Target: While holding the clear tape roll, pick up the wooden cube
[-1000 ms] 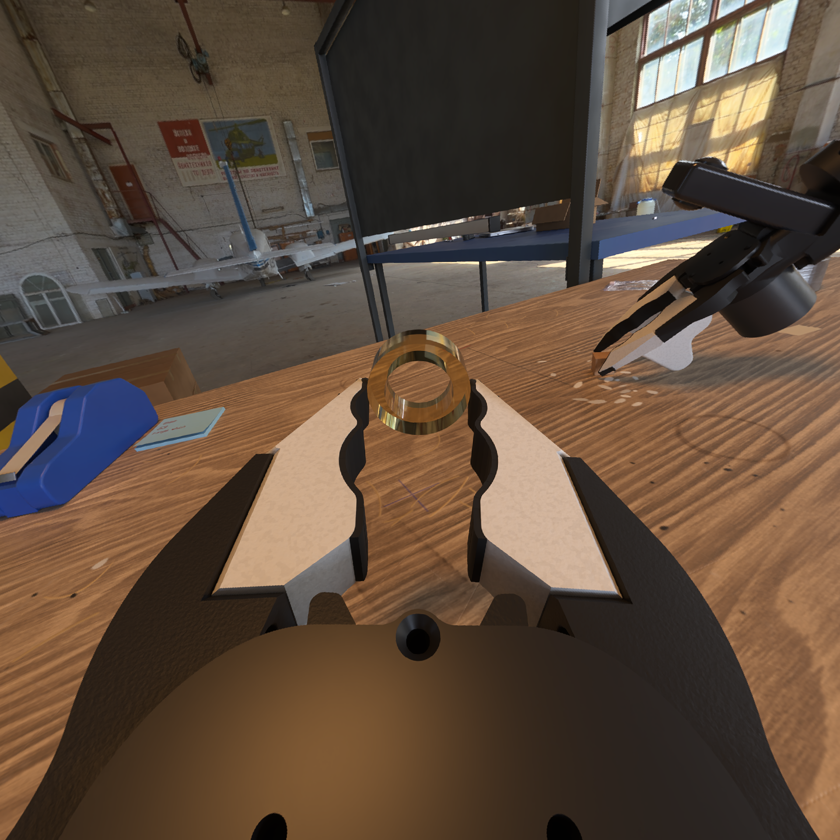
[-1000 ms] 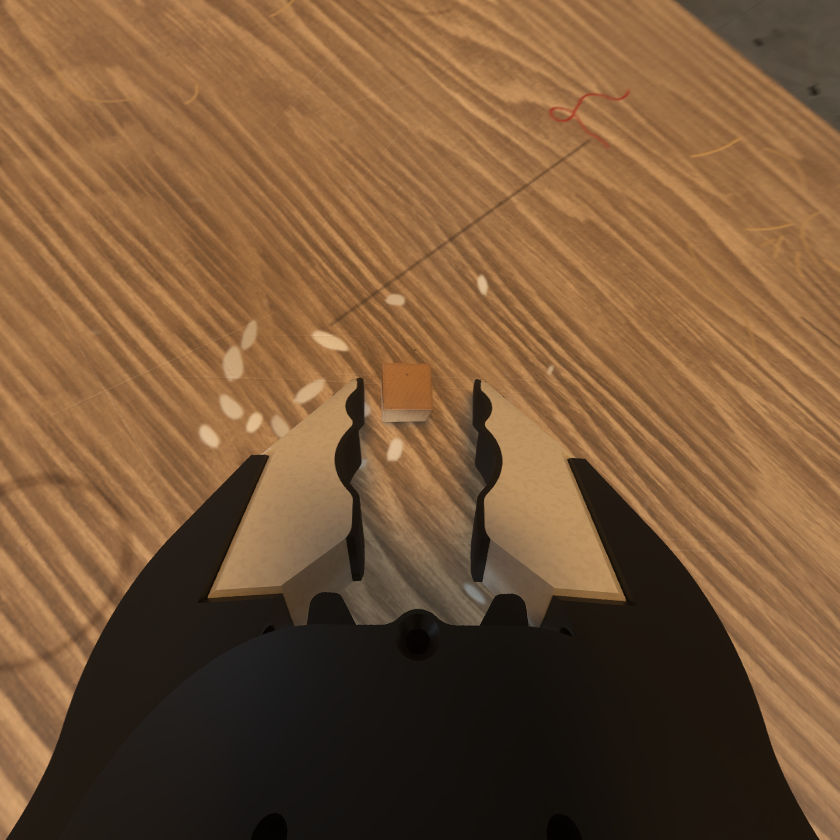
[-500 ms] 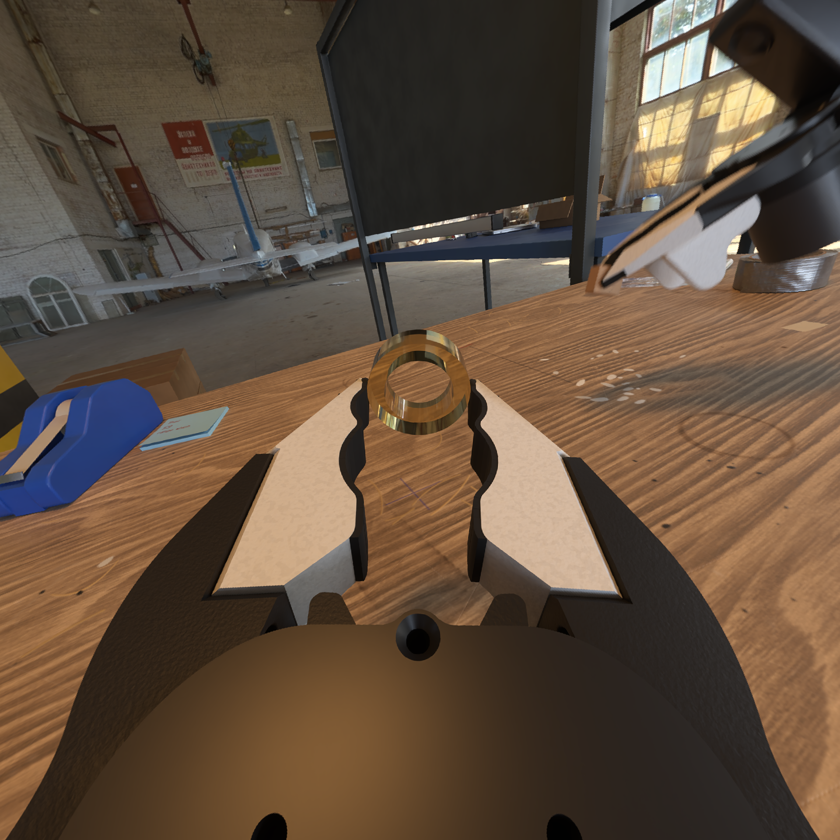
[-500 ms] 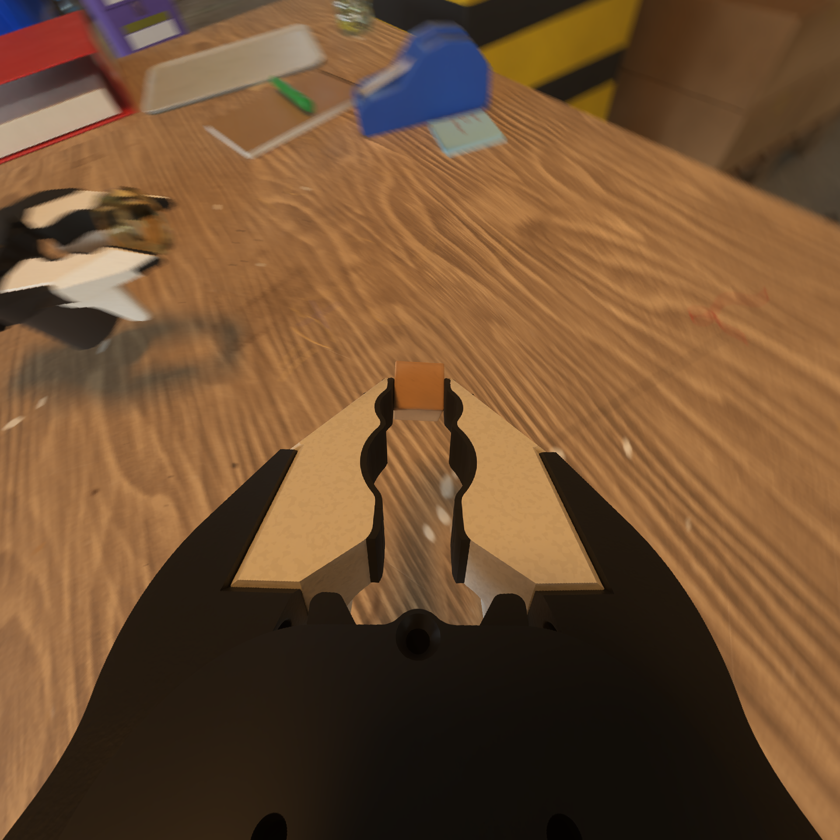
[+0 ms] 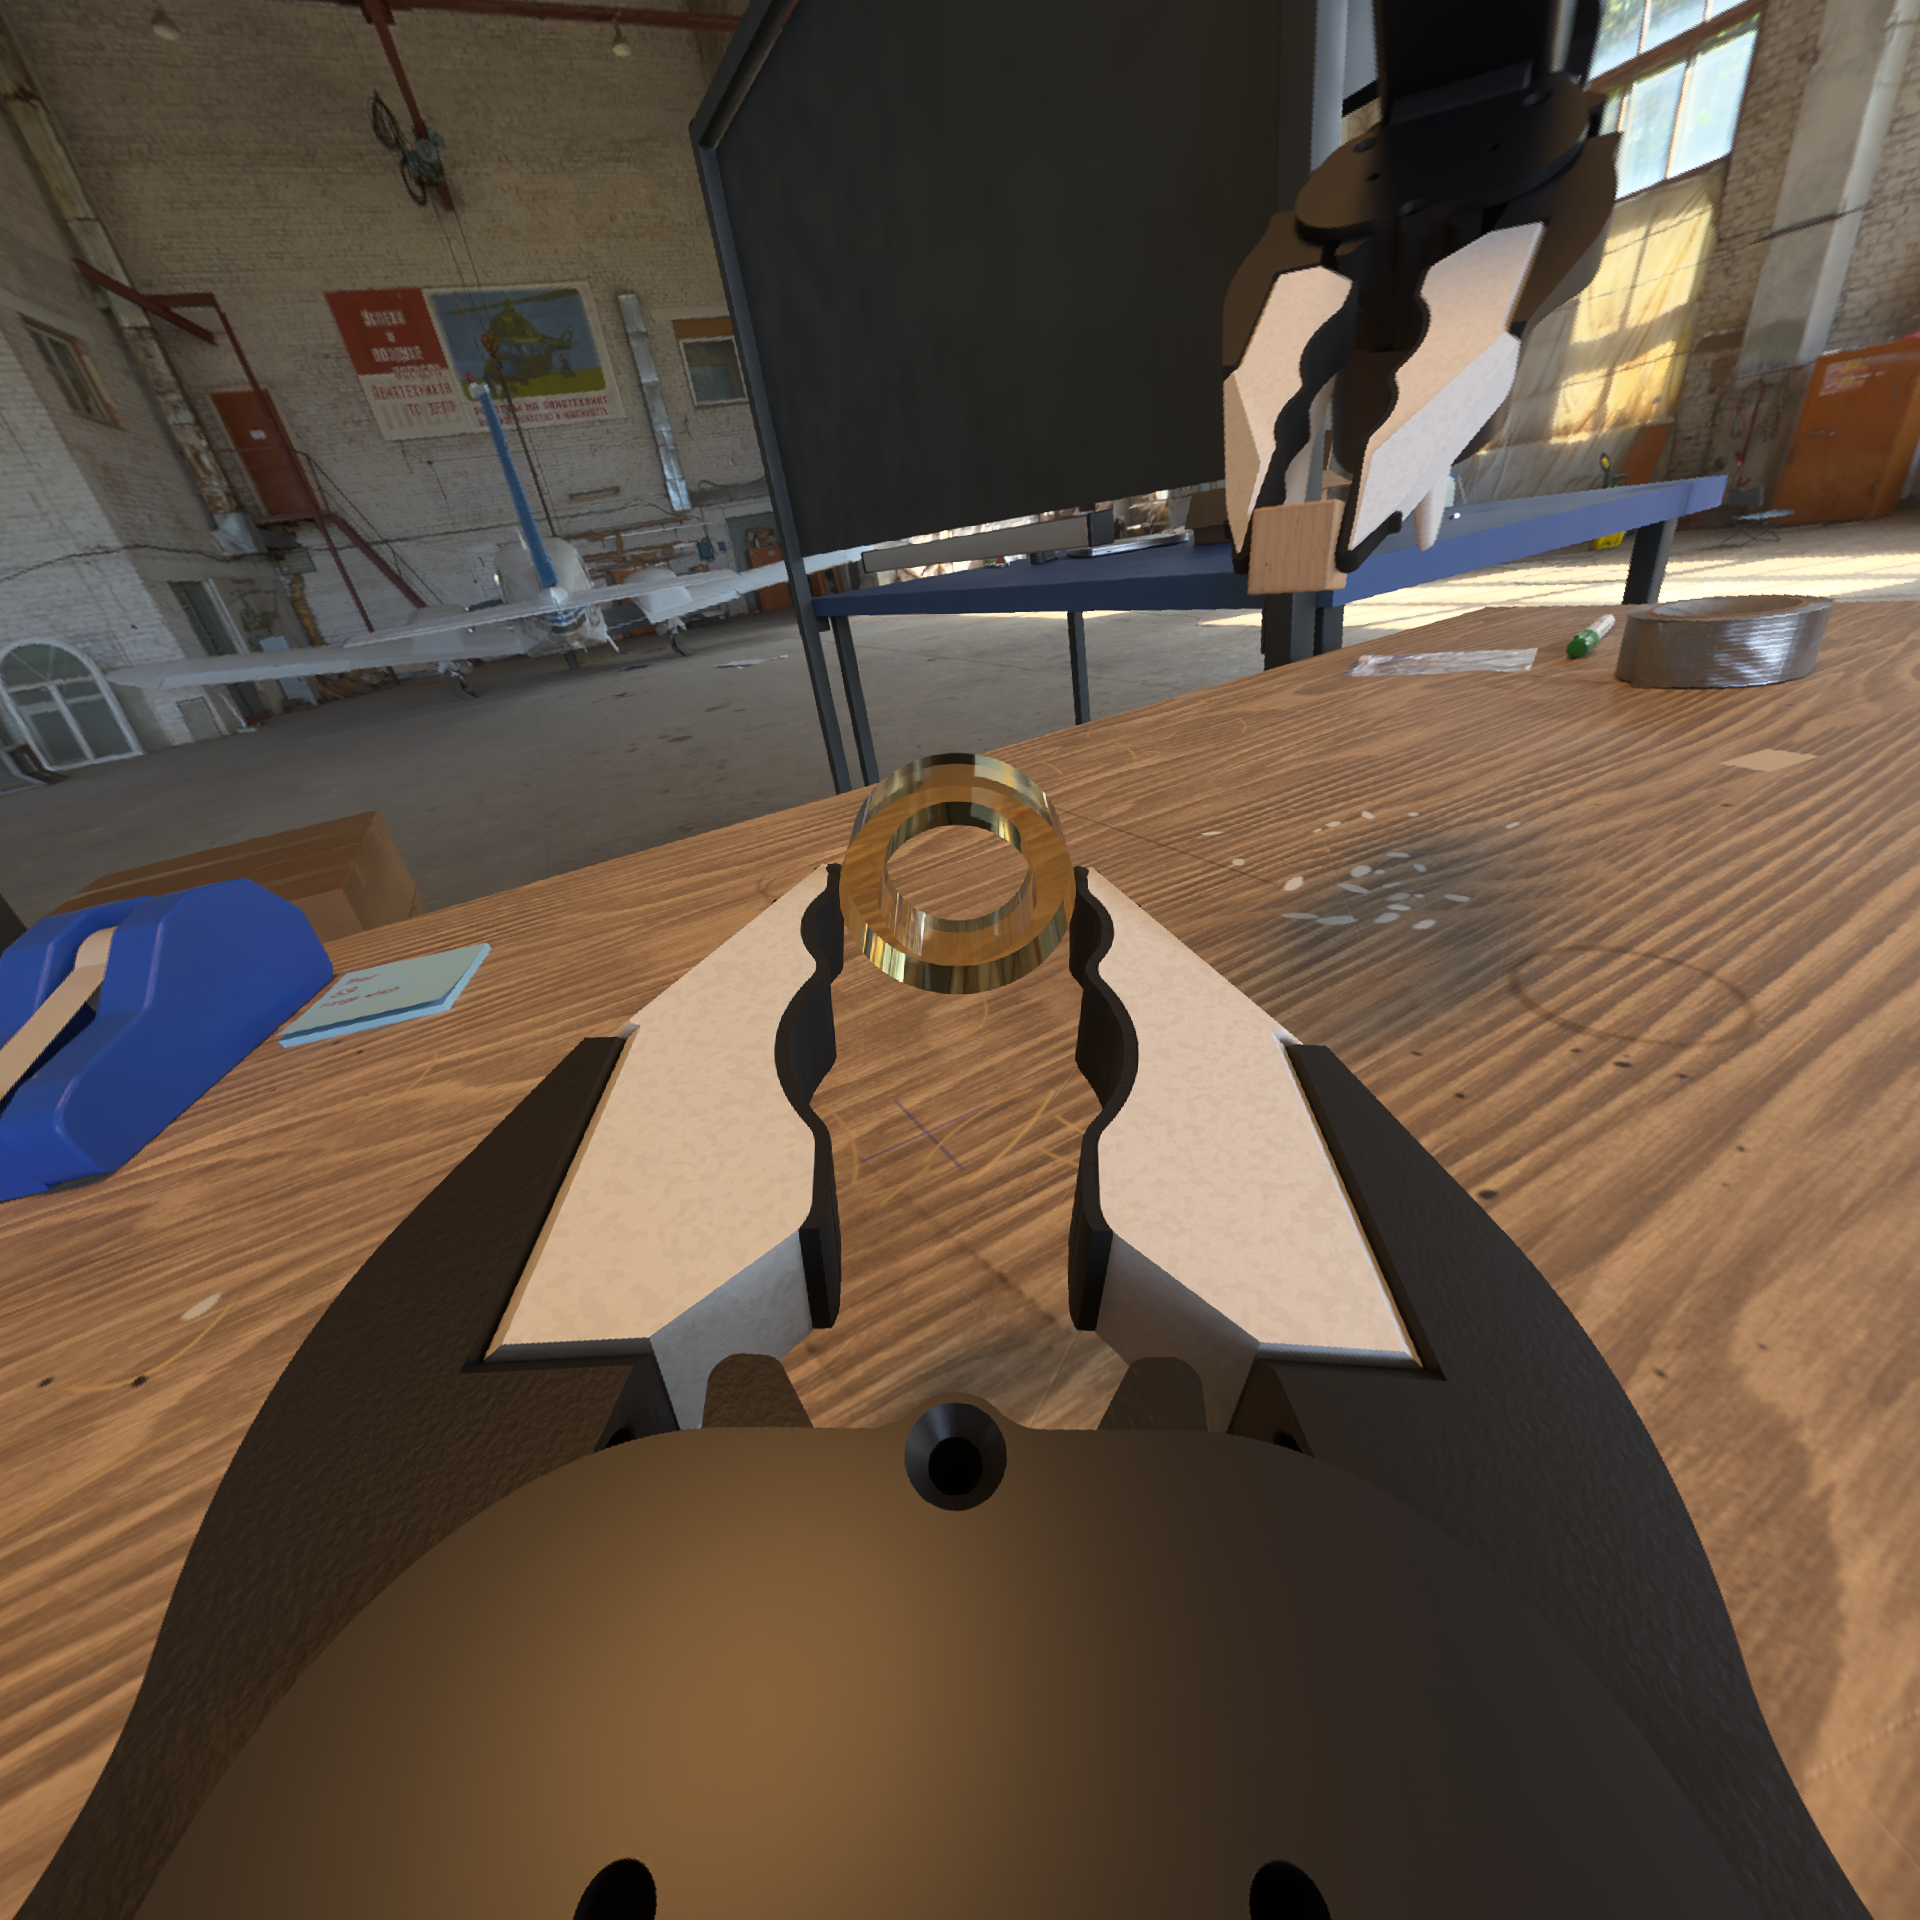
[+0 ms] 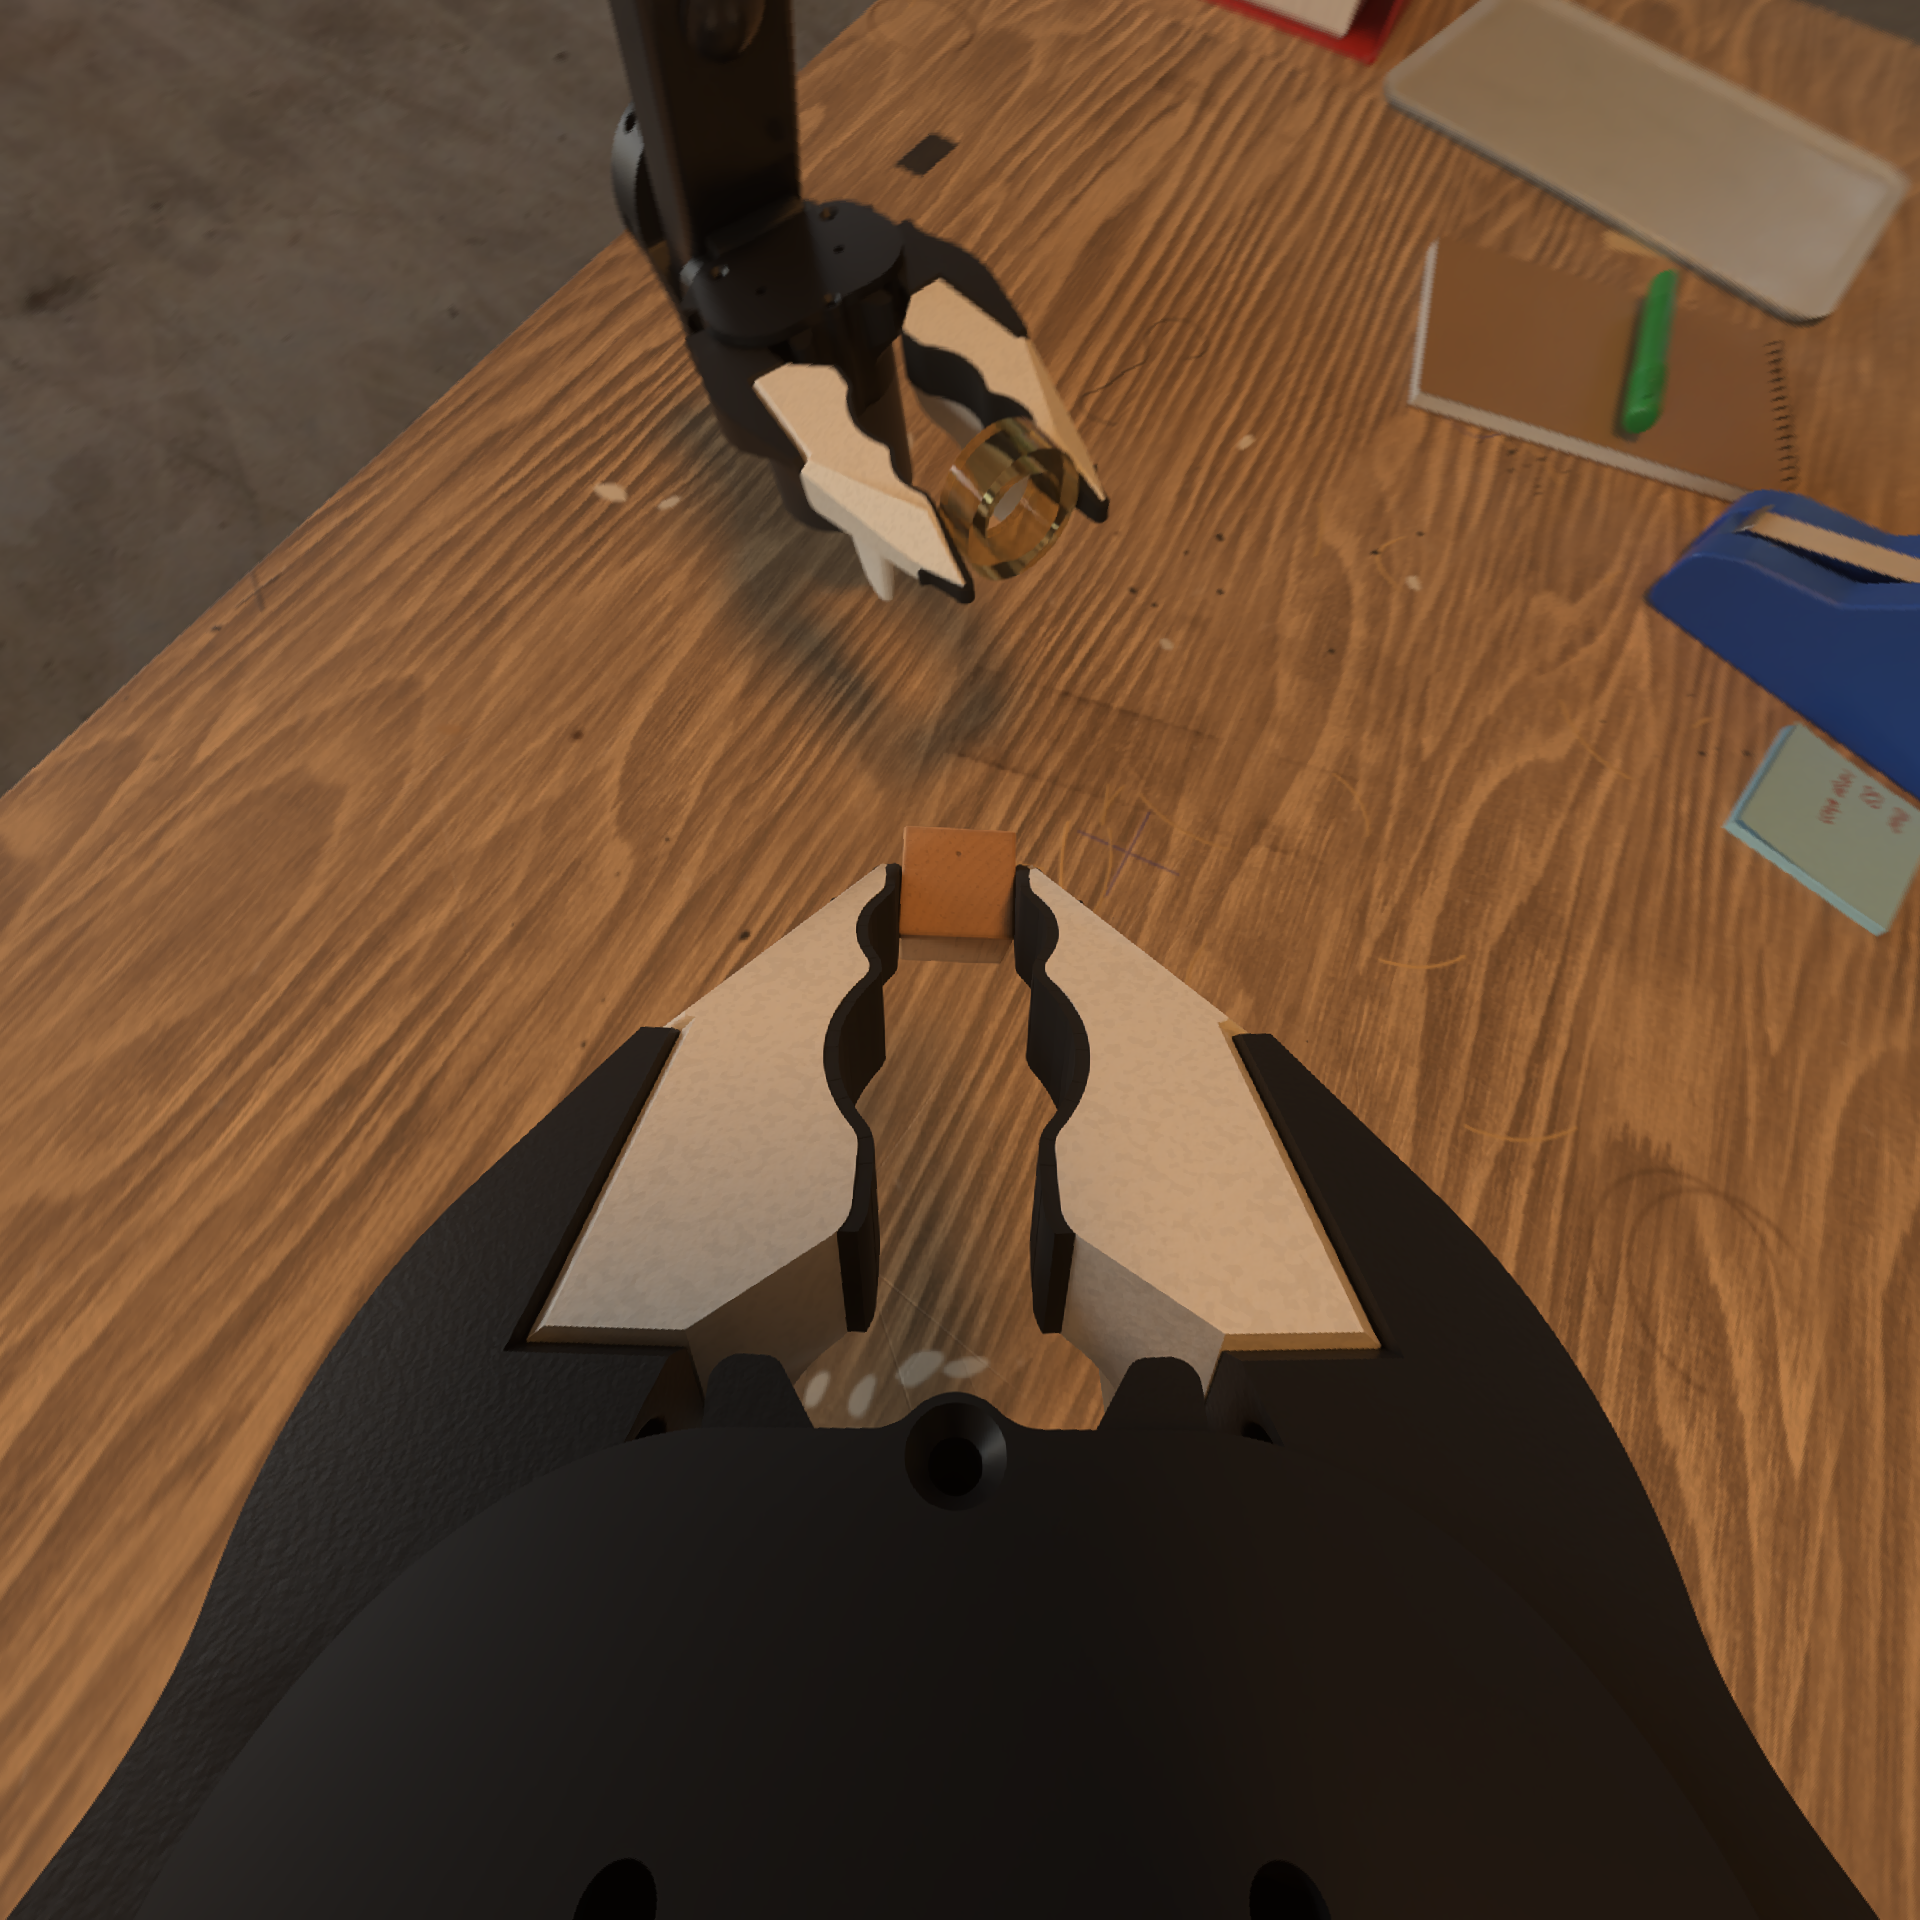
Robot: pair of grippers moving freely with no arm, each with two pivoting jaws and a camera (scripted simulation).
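- Fingertips of the right gripper [image 6: 956, 902] pinch a small orange-brown wooden cube [image 6: 957, 881] at centre frame in the right wrist view, held clear above the wood-grain table [image 6: 364, 935].
- Both fingers of the left gripper [image 5: 956, 914] are clamped on a clear, amber-tinted ring of tape, the clear tape roll [image 5: 958, 873], at centre frame in the left wrist view, its open core facing the camera, above the table.
- From the left wrist view the right gripper hangs at upper right, pointing down, the cube at its very tips.
- Judgement: both holds look made and the lift appears under way or nearly done. To finish well, keep each grip firm, raise the cube straight and slowly since only the tips hold it, and leave the left gripper motionless so the roll does not slip.
- Count, across both views: two grippers, one cube, one clear roll.
- Also one blue tape dispenser [image 6: 1808, 613] at right, one pale blue notepad [image 6: 1829, 821] beside it, one brown spiral notebook [image 6: 1538, 384] with one green marker [image 6: 1647, 353] on it, one grey tray [image 6: 1642, 145] at upper right.
- One grey duct-tape roll [image 5: 1720, 644] sits at right in the left wrist view, another green marker [image 5: 1590, 636] just beside it.
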